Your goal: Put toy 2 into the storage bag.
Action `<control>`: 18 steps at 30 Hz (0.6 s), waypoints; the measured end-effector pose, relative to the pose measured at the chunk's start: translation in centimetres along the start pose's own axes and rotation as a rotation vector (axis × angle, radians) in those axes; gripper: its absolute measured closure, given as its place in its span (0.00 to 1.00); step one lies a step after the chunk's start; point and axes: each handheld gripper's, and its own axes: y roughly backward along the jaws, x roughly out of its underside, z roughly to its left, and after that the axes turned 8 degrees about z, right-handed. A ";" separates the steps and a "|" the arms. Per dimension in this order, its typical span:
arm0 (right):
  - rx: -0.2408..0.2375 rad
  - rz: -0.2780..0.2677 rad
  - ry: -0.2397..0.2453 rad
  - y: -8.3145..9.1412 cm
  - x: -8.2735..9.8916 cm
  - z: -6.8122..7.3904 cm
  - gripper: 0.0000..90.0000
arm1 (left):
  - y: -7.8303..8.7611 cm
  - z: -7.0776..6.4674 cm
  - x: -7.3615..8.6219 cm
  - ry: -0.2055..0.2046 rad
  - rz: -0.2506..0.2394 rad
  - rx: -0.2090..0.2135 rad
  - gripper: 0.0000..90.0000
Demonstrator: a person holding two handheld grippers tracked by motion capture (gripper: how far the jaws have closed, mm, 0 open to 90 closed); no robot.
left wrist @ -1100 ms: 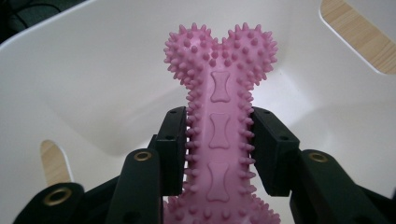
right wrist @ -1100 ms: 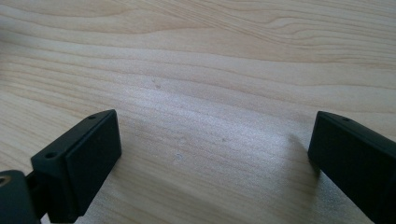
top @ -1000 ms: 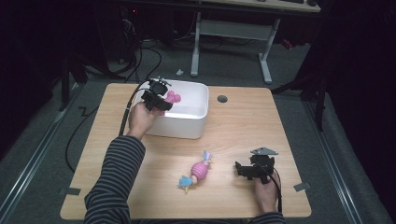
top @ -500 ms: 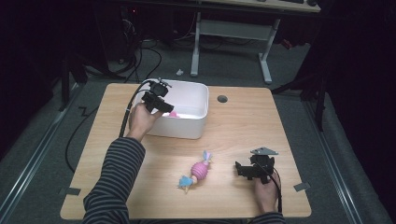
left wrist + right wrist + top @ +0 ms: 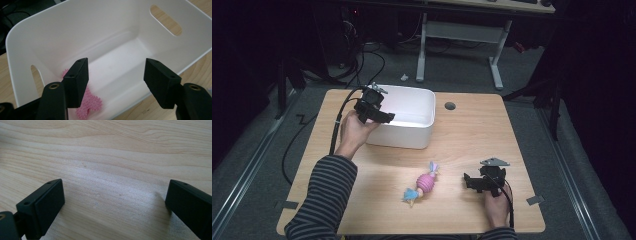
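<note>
While the white bin (image 5: 404,120) is sitting toward the bench's (image 5: 472,125) far-left corner, most of the wooden top is lying open — the whole right half and the near-left stretch are carrying nothing. A small round hole (image 5: 450,105) is showing in the bench just right of the bin, near the far edge.

The left gripper (image 5: 382,116) is hovering over the bin's left rim, its jaws having just been opening and now standing apart with nothing between them. In the left gripper view the pink spiky toy (image 5: 91,105) is lying on the bin's floor against the near wall, below and just behind the left jaw, apart from both pads; it is the one thing lying in the bin. The bin's slot handles are showing in its end walls.

The right gripper (image 5: 472,182) is resting low toward the bench's near-right corner, jaws spread wide over bare wood, as the right gripper view is showing — gripping nothing. A pink and blue toy (image 5: 424,184) is lying near the middle of the near edge, just left of that gripper and well apart from the bin, with clear wood between them
</note>
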 end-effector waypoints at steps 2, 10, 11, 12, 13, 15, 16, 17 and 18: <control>0.001 0.000 0.000 0.0 0.0 0.0 0.02 | 0.3 0.1 0.2 -0.001 -0.005 0.000 0.40; 0.000 0.000 0.000 0.0 0.0 0.0 0.02 | 2.1 0.6 1.8 0.010 -0.036 -0.006 0.37; 0.000 0.000 0.000 0.0 0.0 0.0 0.02 | 2.6 0.6 2.1 0.017 -0.059 -0.002 0.37; 0.000 0.000 0.000 0.0 0.0 0.0 0.02 | 2.6 0.6 2.1 0.017 -0.059 -0.002 0.37; 0.000 0.000 0.000 0.0 0.0 0.0 0.02 | 3.0 0.6 2.4 0.023 -0.075 -0.002 0.37; 0.000 0.000 0.000 0.0 0.0 0.0 0.02 | 3.4 0.7 2.9 0.029 -0.084 0.003 0.37; 0.000 0.000 0.000 0.0 0.0 0.0 0.02 | 3.4 0.7 2.9 0.029 -0.084 0.003 0.37; 0.000 0.000 0.000 0.0 0.0 0.0 0.02 | 3.6 0.7 3.2 0.030 -0.090 0.003 0.37; 0.000 0.000 0.000 0.0 0.0 0.0 0.02 | 3.8 0.7 3.4 0.031 -0.097 0.003 0.37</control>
